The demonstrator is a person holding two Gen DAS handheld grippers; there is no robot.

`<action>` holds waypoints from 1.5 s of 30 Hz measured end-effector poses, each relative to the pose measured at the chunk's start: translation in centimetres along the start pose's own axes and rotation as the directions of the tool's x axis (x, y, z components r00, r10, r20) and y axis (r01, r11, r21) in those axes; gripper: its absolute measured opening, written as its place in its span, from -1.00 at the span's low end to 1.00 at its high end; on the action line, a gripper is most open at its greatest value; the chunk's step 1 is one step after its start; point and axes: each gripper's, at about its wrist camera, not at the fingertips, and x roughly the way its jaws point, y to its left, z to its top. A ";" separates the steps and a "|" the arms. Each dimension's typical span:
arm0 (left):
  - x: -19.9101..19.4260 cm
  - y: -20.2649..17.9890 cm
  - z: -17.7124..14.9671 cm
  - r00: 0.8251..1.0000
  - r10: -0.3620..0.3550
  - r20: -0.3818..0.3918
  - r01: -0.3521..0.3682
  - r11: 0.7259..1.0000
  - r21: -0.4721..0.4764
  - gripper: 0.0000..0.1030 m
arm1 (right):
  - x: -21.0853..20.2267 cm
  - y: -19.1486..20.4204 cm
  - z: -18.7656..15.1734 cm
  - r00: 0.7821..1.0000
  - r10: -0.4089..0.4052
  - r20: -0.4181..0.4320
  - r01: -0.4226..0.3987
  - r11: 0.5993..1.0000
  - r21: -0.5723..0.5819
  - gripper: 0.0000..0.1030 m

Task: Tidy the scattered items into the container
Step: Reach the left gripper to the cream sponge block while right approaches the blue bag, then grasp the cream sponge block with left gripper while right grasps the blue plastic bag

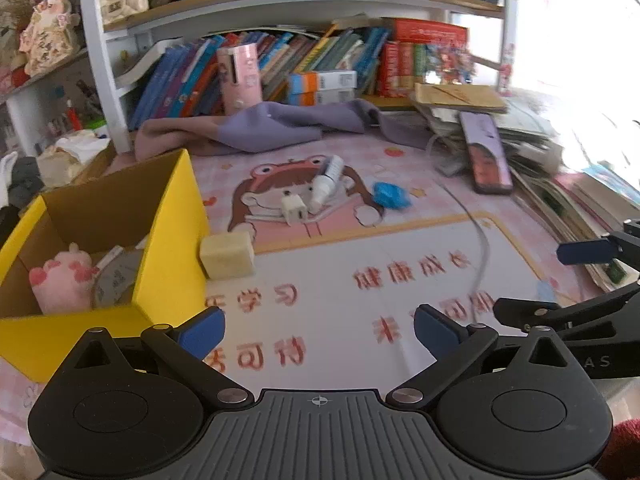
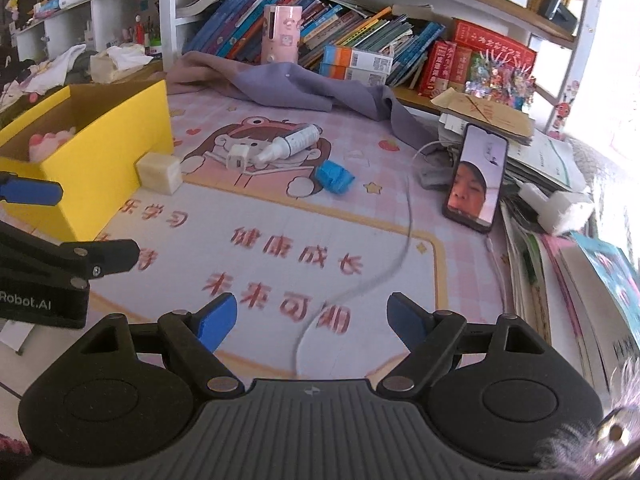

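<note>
My left gripper (image 1: 319, 330) has its jaws apart with nothing between them, over the printed mat (image 1: 360, 264). My right gripper (image 2: 313, 320) also stands with jaws apart and empty; only a white cable (image 2: 404, 240) crosses the mat ahead of it.

Far left stands the box (image 1: 176, 240), yellow outside, brown card inside, open at the top. The left view looks into it: a pink plush (image 1: 64, 280) and a grey flat packet lie on its floor. The right view shows only the plush top over the rim.

Touching the box's outer wall on the mat sits a cream block (image 1: 227, 254), cube-like, matt, corners rounded. Further back, on the cartoon print, lies a white plug (image 1: 294, 209); just beside it a white bottle (image 1: 326, 186) lies on its side. The right view shows the bottle's nozzle pointing at the plug and a greyish label on its body; the left view blurs this. Right of these, apart from them, lies a crumpled blue wrapper (image 1: 390, 195).

Behind, a purple cloth (image 1: 256, 128) is bunched against the books. At right a phone (image 2: 476, 178) leans on a paper stack, screen lit. Only the right view shows a white adapter (image 2: 556, 208) on the stacked books at far right.
</note>
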 end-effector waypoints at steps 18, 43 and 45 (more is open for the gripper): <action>8.4 -0.2 4.9 0.963 0.259 -0.071 -0.268 0.944 -0.194 0.79 | 11.3 -5.3 7.3 0.989 0.147 -0.024 -0.147 0.989 -0.022 0.48; 16.0 4.2 6.2 0.847 0.386 -0.365 -0.523 0.485 -0.701 0.55 | 21.4 -4.7 11.3 0.976 0.215 -0.044 -0.219 0.952 -0.211 0.36; 16.3 4.4 6.1 0.833 0.399 -0.384 -0.544 0.457 -0.704 0.54 | 21.9 -4.9 11.5 0.975 0.220 -0.043 -0.224 0.951 -0.213 0.32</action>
